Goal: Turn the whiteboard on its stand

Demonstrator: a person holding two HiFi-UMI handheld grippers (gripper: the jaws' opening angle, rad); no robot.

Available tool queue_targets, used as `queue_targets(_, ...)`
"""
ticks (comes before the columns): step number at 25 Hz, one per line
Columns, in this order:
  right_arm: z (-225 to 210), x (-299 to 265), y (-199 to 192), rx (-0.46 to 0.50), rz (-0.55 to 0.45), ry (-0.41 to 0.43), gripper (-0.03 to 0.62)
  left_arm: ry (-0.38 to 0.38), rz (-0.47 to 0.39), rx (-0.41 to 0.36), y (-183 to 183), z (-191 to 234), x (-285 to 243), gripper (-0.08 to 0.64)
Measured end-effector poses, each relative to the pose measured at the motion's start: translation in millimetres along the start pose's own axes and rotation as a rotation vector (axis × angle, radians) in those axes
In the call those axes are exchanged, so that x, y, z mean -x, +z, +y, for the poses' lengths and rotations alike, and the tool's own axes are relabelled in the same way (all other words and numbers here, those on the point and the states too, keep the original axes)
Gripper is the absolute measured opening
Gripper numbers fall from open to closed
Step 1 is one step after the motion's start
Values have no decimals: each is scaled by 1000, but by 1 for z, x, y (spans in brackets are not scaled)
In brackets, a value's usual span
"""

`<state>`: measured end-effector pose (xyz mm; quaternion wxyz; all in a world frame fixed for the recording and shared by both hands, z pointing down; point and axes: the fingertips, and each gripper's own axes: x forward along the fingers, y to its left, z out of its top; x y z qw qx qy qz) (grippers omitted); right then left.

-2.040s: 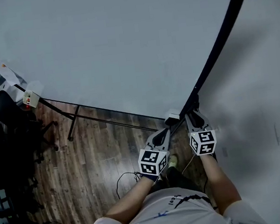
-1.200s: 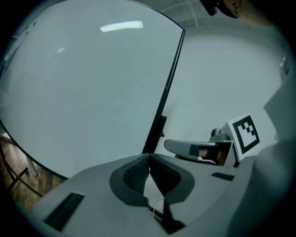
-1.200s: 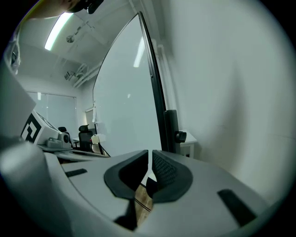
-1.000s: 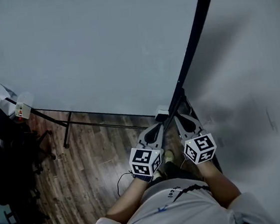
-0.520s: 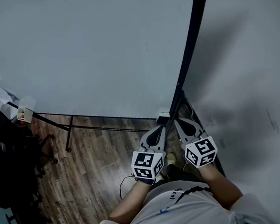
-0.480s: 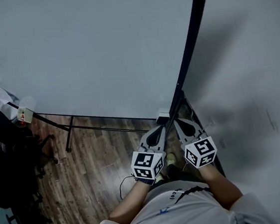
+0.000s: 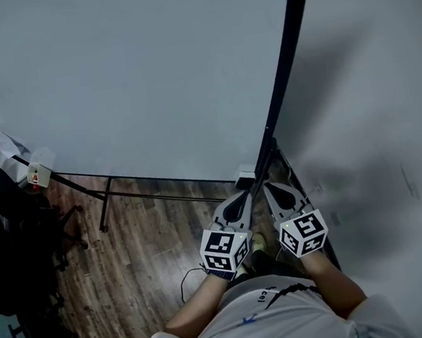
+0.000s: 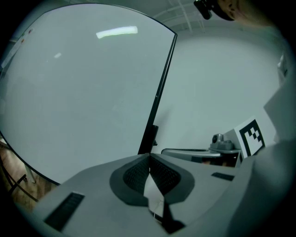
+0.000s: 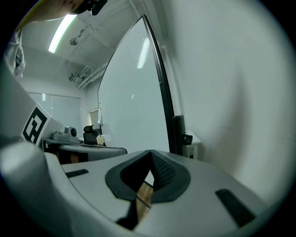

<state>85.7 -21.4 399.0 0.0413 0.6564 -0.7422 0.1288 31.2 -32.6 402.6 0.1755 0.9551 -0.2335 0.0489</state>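
Both my grippers point at the lower corner of the whiteboard (image 7: pixel 148 81), seen from above. The left gripper (image 7: pixel 244 196) sits at the board's side of the black frame edge (image 7: pixel 288 49), and the right gripper (image 7: pixel 269 186) sits at the wall's side, so the two are close together with the edge running down between them. The left fingers (image 8: pixel 136 176) are pressed together at the tips with nothing between them. The right fingers (image 9: pixel 162 173) are closed the same way, also empty. Whether either tip touches the frame cannot be made out from any view.

The whiteboard stands upright on its stand (image 7: pixel 106 191) and fills most of the head view. Its right edge is close to a pale wall (image 7: pixel 371 108). A black bracket (image 9: pixel 178 132) on the stand's upright sits just beyond my right fingertips, and a small white box (image 7: pixel 244 175) lies at the foot of the frame.

The stand's dark bars cross a wooden floor (image 7: pixel 143 240), where a thin cable (image 7: pixel 187 275) loops near my feet. A black chair (image 7: pixel 10 202) stands well off to the left. My forearms reach forward, each marker cube facing up.
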Motion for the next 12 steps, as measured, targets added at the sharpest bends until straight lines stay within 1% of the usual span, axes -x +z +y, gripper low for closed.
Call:
queue_targets(7,3,1,-5,17,6,7,14,3,3,1,-5,-1,1,11)
queue_targets(12,2,2,-3,25,13,4,14,5,1,4,-1,-1,1,11)
